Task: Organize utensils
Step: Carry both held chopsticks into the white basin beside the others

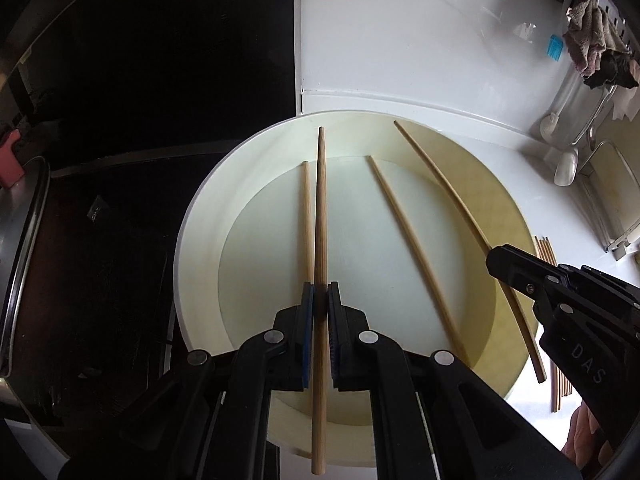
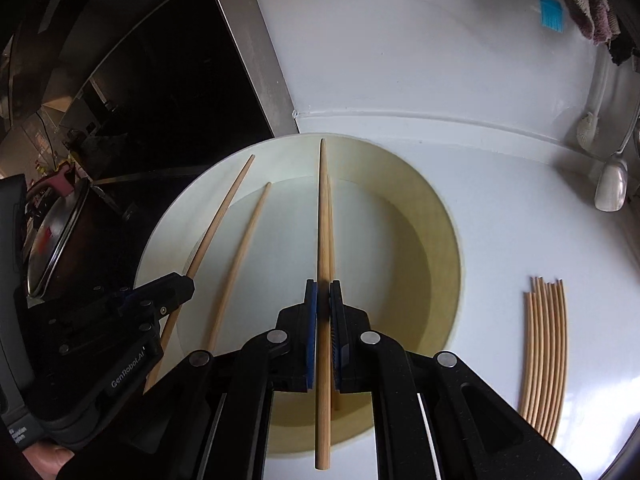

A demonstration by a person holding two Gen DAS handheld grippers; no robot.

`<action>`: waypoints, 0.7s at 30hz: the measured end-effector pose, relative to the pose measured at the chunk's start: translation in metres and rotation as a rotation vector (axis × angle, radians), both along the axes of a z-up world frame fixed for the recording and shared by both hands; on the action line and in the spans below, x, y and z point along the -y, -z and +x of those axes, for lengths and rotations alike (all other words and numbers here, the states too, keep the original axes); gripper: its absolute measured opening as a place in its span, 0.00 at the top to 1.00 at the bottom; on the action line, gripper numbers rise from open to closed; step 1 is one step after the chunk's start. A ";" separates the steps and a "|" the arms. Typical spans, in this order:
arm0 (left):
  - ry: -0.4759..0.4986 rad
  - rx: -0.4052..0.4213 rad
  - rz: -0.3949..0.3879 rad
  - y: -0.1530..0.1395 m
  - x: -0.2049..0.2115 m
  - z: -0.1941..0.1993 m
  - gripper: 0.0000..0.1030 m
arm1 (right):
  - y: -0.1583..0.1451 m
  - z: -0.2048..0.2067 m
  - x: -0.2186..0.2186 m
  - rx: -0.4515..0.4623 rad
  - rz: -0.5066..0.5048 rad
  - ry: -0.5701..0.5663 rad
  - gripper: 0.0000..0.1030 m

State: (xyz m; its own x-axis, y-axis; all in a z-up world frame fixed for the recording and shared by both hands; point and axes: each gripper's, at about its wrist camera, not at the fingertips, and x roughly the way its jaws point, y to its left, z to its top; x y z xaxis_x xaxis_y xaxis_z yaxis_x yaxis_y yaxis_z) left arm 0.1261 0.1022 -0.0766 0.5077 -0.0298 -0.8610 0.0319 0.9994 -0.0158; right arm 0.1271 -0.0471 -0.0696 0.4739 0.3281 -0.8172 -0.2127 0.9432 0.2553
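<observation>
Left gripper (image 1: 320, 292) and right gripper (image 2: 323, 290) are each clamping one wooden chopstick (image 1: 320, 216) above a cream bowl (image 1: 200, 240) holding two more.

At frame centre the right gripper (image 2: 323, 286) clamps a wooden chopstick (image 2: 323, 240) above a cream bowl (image 2: 440, 216); the left gripper (image 2: 176, 288) at lower left pinches another chopstick (image 2: 224, 216), while a chopstick bundle (image 2: 546, 356) lies lower right

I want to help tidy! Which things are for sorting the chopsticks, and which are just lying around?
For the job: thin wooden chopstick in left gripper; another chopstick in right gripper; two loose chopsticks in round white dish; chopstick bundle on counter.
Lying about: white spoon; crumpled pinkish cloth; blue plastic piece; lidded metal pot.
</observation>
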 end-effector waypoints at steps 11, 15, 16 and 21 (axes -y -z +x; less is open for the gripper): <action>0.028 -0.050 -0.014 0.022 -0.012 0.022 0.93 | 0.037 0.034 -0.020 -0.121 -0.030 0.018 0.94; 0.029 -0.068 -0.026 0.028 -0.014 0.023 0.92 | 0.044 0.038 -0.025 -0.147 -0.040 0.012 0.94; 0.027 -0.071 -0.027 0.029 -0.015 0.024 0.92 | 0.045 0.038 -0.025 -0.151 -0.043 0.010 0.94; 0.017 -0.056 -0.019 0.024 -0.017 0.022 0.77 | 0.046 0.038 -0.025 -0.160 -0.040 0.004 0.90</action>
State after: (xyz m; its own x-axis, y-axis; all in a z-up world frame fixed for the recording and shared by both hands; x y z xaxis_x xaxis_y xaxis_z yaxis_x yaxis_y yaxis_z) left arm 0.1479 0.1196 -0.1010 0.4580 -0.0544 -0.8873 0.0472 0.9982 -0.0368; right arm 0.1651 -0.0220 -0.1153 0.3381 0.2925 -0.8945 -0.1687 0.9539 0.2482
